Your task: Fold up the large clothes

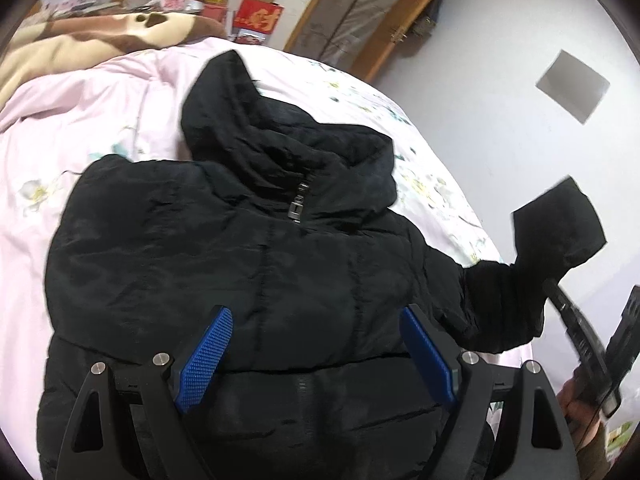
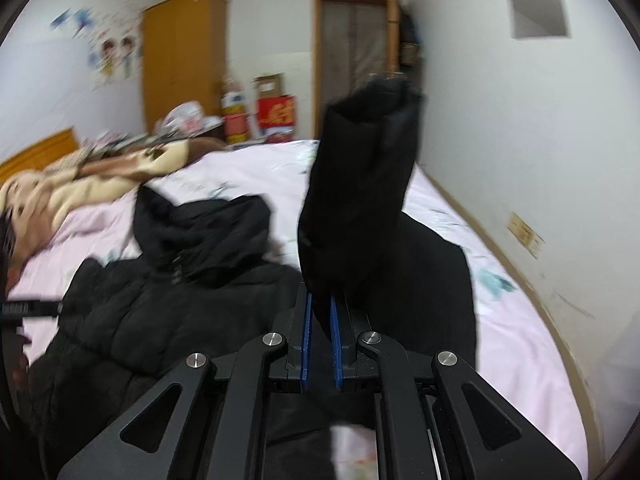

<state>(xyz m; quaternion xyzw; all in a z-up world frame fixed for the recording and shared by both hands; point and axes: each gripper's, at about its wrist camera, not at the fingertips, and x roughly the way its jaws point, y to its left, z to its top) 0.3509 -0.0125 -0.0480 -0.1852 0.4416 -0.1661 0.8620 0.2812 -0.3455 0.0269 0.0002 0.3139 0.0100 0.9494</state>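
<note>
Jacket sleeve lifted, body flat on the bed

Left gripper hovers over the padded black jacket, jaws wide and empty; the right gripper, right of the jacket, pinches the sleeve by its cuff end. Puffy, soft and probably slippery, it should fold best held at cuffs and hem, on the pink bed.

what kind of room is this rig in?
Almost certainly a home bedroom: a bed with a pink floral cover and a brown blanket, a wooden wardrobe against the wall, and a black jacket spread on the bed for folding.
</note>
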